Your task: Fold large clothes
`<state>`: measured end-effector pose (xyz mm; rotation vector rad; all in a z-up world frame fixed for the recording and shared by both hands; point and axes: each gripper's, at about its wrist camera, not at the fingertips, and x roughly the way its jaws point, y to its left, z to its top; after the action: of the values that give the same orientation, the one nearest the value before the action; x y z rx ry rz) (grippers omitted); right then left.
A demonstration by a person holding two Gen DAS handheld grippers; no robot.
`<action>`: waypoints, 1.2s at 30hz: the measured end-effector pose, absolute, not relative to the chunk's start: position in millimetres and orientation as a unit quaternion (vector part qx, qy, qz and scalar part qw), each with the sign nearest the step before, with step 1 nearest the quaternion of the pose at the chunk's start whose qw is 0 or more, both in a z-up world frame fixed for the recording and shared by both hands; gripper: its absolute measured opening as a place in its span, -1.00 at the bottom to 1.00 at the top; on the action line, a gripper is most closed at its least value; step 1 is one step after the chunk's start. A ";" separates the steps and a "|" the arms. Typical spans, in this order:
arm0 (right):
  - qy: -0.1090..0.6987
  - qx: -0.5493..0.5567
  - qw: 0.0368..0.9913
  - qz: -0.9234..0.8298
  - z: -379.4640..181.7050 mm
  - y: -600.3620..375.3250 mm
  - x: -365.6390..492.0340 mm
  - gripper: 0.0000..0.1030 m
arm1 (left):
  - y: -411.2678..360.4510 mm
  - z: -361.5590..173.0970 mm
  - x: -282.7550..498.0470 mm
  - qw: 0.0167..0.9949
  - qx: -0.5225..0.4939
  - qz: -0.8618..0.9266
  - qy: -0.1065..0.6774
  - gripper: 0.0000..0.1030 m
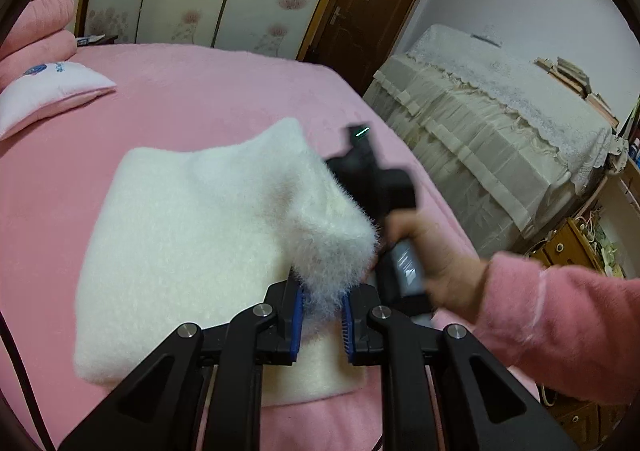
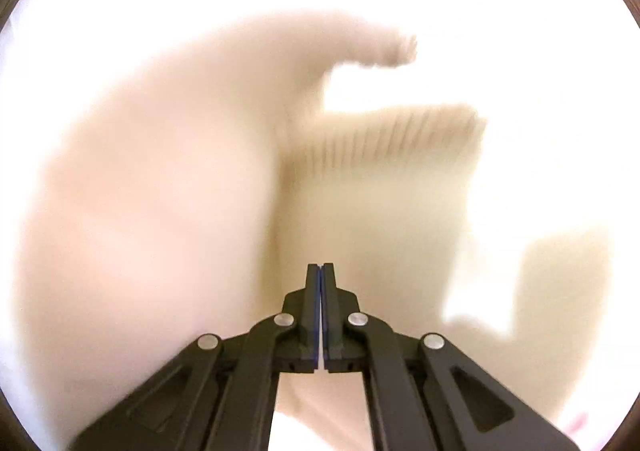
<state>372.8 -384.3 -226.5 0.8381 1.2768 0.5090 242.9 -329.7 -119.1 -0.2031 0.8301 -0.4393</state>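
Pink bed [image 1: 192,91]: white fuzzy sweater [image 1: 180,235] lies mid-bed toward near edge, partly folded. Left tool [image 1: 323,315] clamped on lifted sweater flap, directly ahead, nearer. Right tool [image 2: 321,279] pressed together, empty, above sweater's ribbed hem [image 2: 392,139].

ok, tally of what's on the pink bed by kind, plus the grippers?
White fluffy garment: 1
Pink-and-white pillow: 1
Folded pink quilts: 1 stack, number in it unclear
Grippers: 2, left gripper with jaws closed on a fold of the garment, right gripper with jaws shut
Total: 5
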 end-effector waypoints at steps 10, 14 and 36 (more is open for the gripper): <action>0.578 0.373 0.705 0.173 -193.9 -487.1 346.5 -0.90 | -391.3 -224.8 248.3 0.821 -0.068 -0.172 0.540 -0.75; 0.616 0.361 0.679 0.171 -206.5 -468.7 353.4 -0.87 | -376.4 -231.2 249.0 0.808 -0.117 -0.178 0.549 -0.75; 0.603 0.219 0.763 0.082 -179.9 -402.1 330.9 -0.66 | -335.8 -205.8 237.5 0.767 -0.172 -0.274 0.554 -0.75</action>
<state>330.9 -402.1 -179.9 0.4755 1.3112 0.1792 237.5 -335.8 -205.8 -0.3743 1.2019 -0.5954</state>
